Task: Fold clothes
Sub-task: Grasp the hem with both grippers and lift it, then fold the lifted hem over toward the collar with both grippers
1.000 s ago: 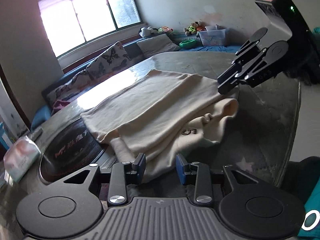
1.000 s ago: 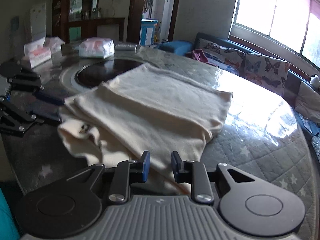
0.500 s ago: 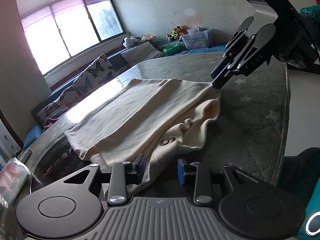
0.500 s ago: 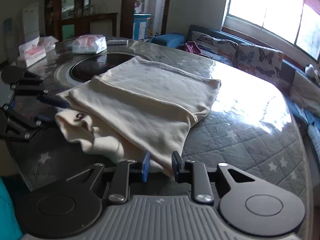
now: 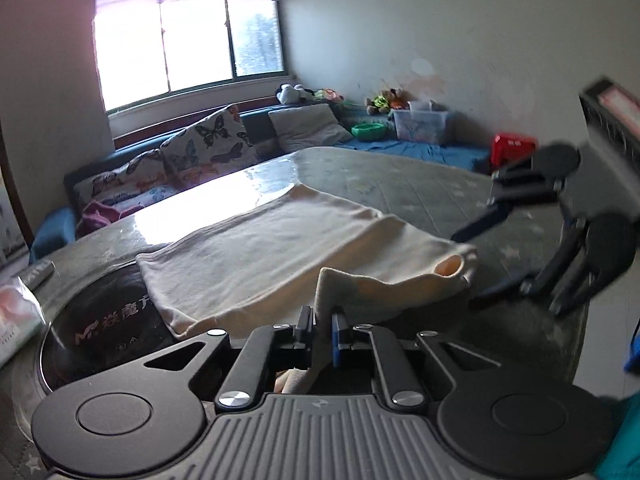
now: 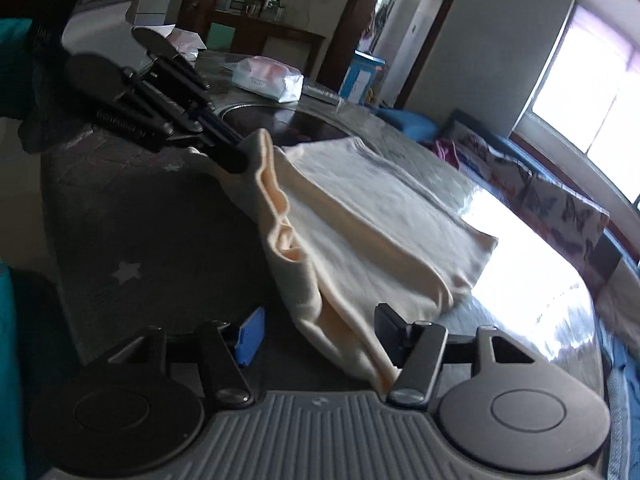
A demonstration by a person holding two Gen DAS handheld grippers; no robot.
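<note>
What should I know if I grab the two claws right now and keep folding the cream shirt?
Left claw: closing, pinching a raised edge of the cream shirt.
Right claw: opening wide; the shirt's near corner lies between its fingers, not squeezed.
The shirt lies partly folded on the quilted table.
Done: sides folded in, it seems.
Left: probably grip the corner with the right claw, then fold the near edge over.

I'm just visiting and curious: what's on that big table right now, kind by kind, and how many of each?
Cream garment: 1
Tissue packs: 2, one by the dark round inset, one further back
Remote control: 1
Handheld grippers at the garment: 2, left, right
Total: 6
</note>
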